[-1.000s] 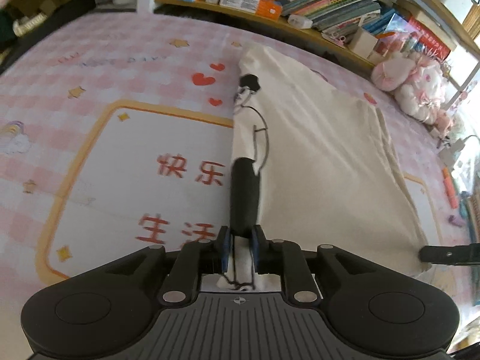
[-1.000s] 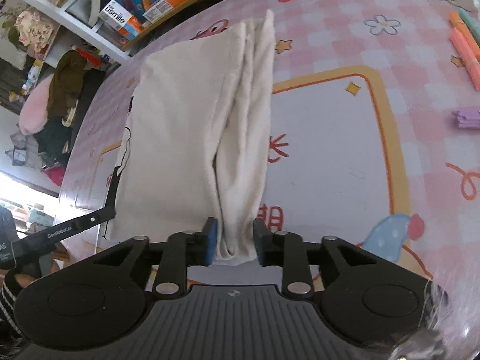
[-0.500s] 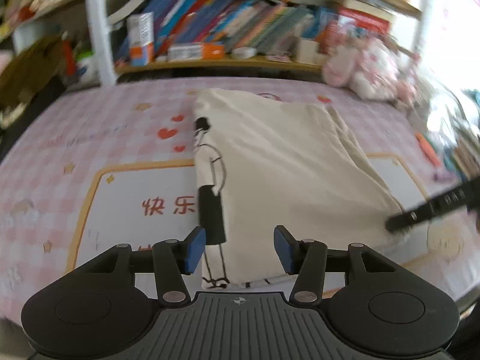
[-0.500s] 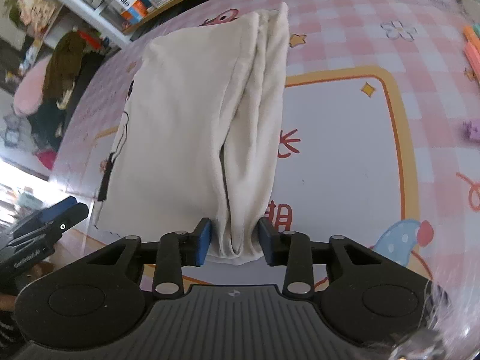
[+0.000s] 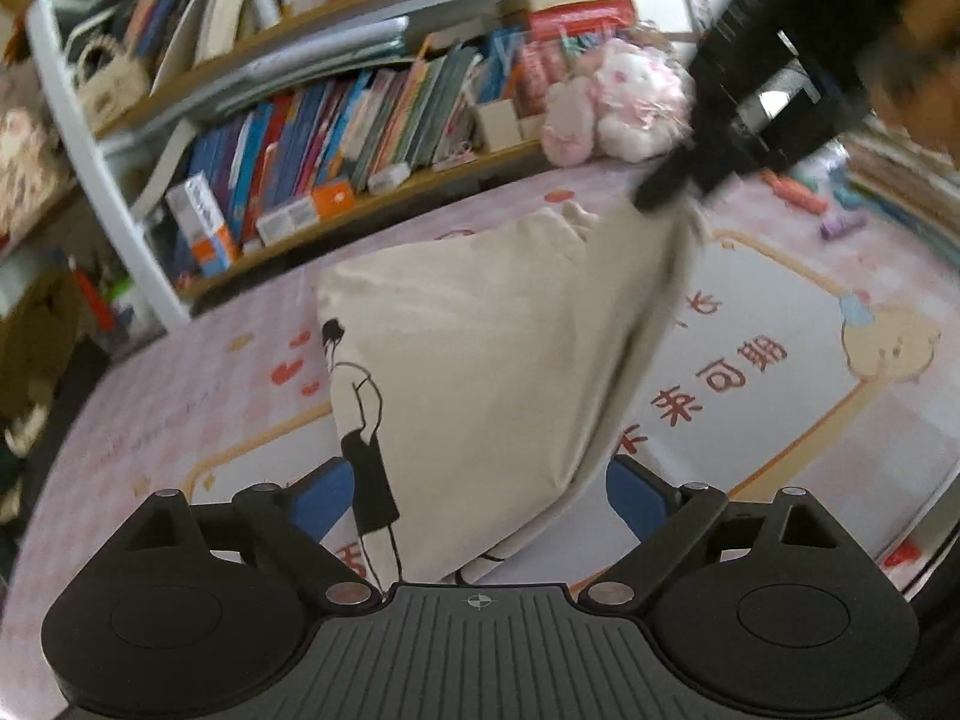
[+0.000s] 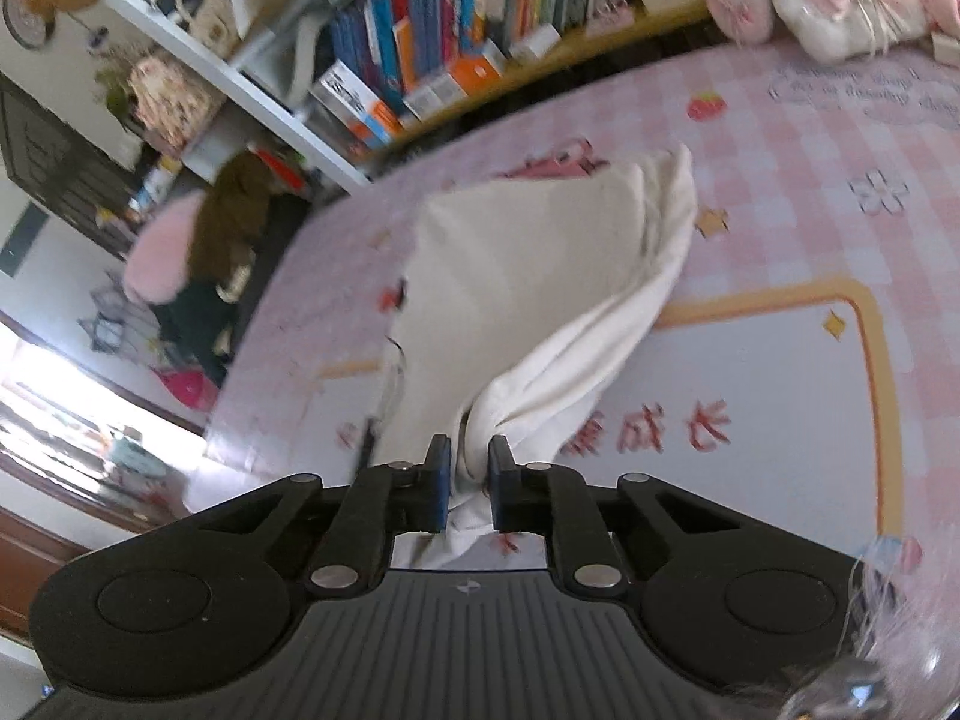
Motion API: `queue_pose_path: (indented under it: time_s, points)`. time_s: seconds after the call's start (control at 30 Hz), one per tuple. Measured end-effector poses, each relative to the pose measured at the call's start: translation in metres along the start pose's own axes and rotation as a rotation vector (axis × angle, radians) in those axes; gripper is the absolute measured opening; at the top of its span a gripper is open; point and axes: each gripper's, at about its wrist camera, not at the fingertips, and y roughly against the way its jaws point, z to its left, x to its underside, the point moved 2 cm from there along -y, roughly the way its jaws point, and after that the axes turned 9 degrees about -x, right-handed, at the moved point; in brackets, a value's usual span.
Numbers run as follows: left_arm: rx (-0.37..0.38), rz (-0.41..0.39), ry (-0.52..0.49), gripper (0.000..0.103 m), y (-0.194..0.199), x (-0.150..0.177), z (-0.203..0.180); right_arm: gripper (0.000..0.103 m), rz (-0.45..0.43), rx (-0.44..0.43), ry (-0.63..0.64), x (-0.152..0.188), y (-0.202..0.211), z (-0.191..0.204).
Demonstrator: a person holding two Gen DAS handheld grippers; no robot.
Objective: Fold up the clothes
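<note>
- Cream garment lies part-folded on the pink mat, long axis running away from both grippers toward the bookshelf.
- Right gripper: jaws closing, pinched on the bunched near-right corner, which is lifted off the mat.
- Left gripper: jaws opening, spread wide; near hem is seen between them, pads not pressing on it.
- Fold judged to go lengthwise, away toward the shelf; right hand is the one attached.
</note>
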Motion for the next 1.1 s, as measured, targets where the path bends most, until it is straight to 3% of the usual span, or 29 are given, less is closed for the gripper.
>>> queue_pose_path:
  time_s: [0.1, 0.27, 0.4, 0.47, 0.57, 0.63, 0.8, 1.0, 1.1]
  points:
    - [-0.008, 0.026, -0.05, 0.093, -0.013, 0.003, -0.011, 0.011, -0.015, -0.013, -0.006, -0.006, 0.002, 0.004]
    - [-0.105, 0.055, -0.091, 0.092, -0.032, 0.006, -0.012, 0.011, -0.019, 0.004, -0.021, -0.005, 0.009, -0.002]
    - [-0.117, 0.061, -0.075, 0.092, -0.036, 0.005, 0.0, 0.012, 0.03, 0.094, 0.048, 0.009, 0.013, -0.013]
    - [-0.111, 0.058, -0.088, 0.092, -0.035, 0.004, 0.002, 0.022, 0.056, 0.142, 0.085, 0.015, 0.015, -0.018]
    - [-0.102, 0.047, -0.132, 0.092, -0.034, 0.003, -0.001, 0.04, 0.12, 0.233, 0.303, 0.027, 0.014, -0.011]
    - [-0.094, 0.042, -0.147, 0.092, -0.034, 0.0, -0.001, 0.045, 0.177, 0.278, 0.502, 0.038, 0.008, 0.0]
    - [-0.063, 0.049, -0.101, 0.092, -0.034, -0.009, 0.008, 0.053, 0.308, 0.276, 0.939, 0.075, -0.023, 0.024]
    - [-0.035, 0.061, -0.063, 0.092, -0.037, -0.016, 0.016, 0.055, 0.354, 0.198, 1.095, 0.104, -0.06, 0.04]
    - [-0.032, 0.06, -0.084, 0.092, -0.036, -0.015, 0.015, 0.046, 0.388, 0.257, 1.172, 0.115, -0.077, 0.039]
